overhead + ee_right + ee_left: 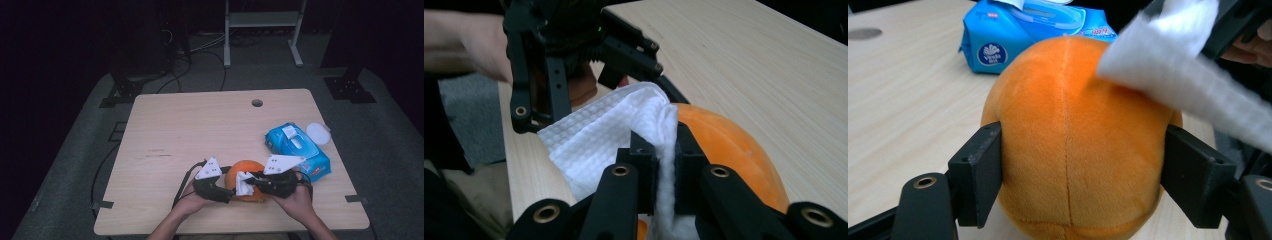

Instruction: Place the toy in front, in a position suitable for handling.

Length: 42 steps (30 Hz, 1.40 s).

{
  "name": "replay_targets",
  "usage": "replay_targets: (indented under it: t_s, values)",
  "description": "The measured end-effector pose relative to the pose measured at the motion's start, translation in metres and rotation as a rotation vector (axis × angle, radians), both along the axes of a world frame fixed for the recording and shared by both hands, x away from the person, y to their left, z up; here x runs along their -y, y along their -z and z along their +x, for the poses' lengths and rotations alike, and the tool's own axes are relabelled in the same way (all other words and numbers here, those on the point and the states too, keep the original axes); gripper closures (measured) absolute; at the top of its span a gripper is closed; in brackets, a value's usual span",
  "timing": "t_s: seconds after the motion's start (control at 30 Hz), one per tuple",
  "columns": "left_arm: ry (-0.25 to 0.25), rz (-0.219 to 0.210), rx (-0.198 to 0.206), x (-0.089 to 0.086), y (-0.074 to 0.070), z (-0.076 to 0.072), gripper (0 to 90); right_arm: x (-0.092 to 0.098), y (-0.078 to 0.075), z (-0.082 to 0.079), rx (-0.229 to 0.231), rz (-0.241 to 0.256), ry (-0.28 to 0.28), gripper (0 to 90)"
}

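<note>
The orange plush ball (1073, 145) was round and soft, with a seam running down its middle, and sat on the table (190, 130) near the front edge, clamped at its two sides between black jaws. The white wipe (614, 135), a waffle-textured cloth, was crumpled and pinched between the other pair of jaws, one fold pressed against the upper surface of the ball while the rest draped loosely off it

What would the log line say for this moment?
left gripper: shut on plush orange | right gripper: shut on white wipe, on the orange's top | wipes pack: behind, on table
</note>
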<state>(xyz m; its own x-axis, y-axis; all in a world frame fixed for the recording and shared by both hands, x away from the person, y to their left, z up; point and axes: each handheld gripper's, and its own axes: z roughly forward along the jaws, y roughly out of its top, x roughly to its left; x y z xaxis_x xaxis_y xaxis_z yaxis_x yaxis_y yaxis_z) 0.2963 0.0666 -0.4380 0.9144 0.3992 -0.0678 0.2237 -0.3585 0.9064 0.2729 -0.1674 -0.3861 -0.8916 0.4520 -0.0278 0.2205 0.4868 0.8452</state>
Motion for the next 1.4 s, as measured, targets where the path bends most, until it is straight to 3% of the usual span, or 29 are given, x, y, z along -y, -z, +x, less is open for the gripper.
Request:
replay_targets:
  t_s: [0.07,0.17,0.23,0.37,0.53,0.6,0.8,1.0,1.07,1.2,1.27,1.4]
  values:
    - [0.001,-0.017,-0.004,-0.002,0.003,0.0,24.4,0.002,0.0,0.002,-0.003,0.0,0.001,82.1]
    - [0.002,-0.001,-0.026,0.002,0.009,0.002,11.4,0.009,0.003,0.008,-0.014,-0.012,0.019,82.1]
    - [-0.004,0.003,-0.038,0.004,0.013,0.003,8.1,0.013,0.004,0.009,-0.028,-0.004,0.031,82.0]
    - [-0.006,0.018,0.009,0.006,0.008,-0.002,25.1,0.011,0.005,0.009,-0.036,0.006,0.038,82.0]
    - [0.015,0.058,0.077,0.014,-0.001,-0.008,27.5,-0.006,0.002,-0.002,0.013,-0.016,-0.006,82.0]
    - [0.015,0.043,0.071,0.011,-0.001,-0.007,28.4,-0.006,0.001,-0.003,0.035,-0.038,-0.001,82.1]
    - [0.02,0.024,0.082,0.014,-0.003,-0.009,29.9,0.016,-0.003,0.005,0.012,0.003,0.045,82.3]
    - [0.025,0.062,0.11,0.018,-0.003,-0.014,29.0,-0.003,0.001,-0.003,0.016,-0.015,-0.003,82.3]
    - [0.025,0.055,0.105,0.016,-0.002,-0.013,29.1,-0.003,0.0,-0.002,0.022,-0.017,-0.002,82.3]
    - [0.03,0.064,0.108,0.016,-0.001,-0.014,29.1,0.008,-0.003,0.003,0.033,-0.006,0.047,82.3]
    - [0.031,0.064,0.115,0.017,-0.002,-0.014,28.2,0.025,-0.003,0.01,0.022,0.007,0.094,82.3]
    - [0.034,0.069,0.132,0.021,-0.002,-0.016,27.9,0.025,-0.001,0.007,0.0,0.008,0.09,82.2]
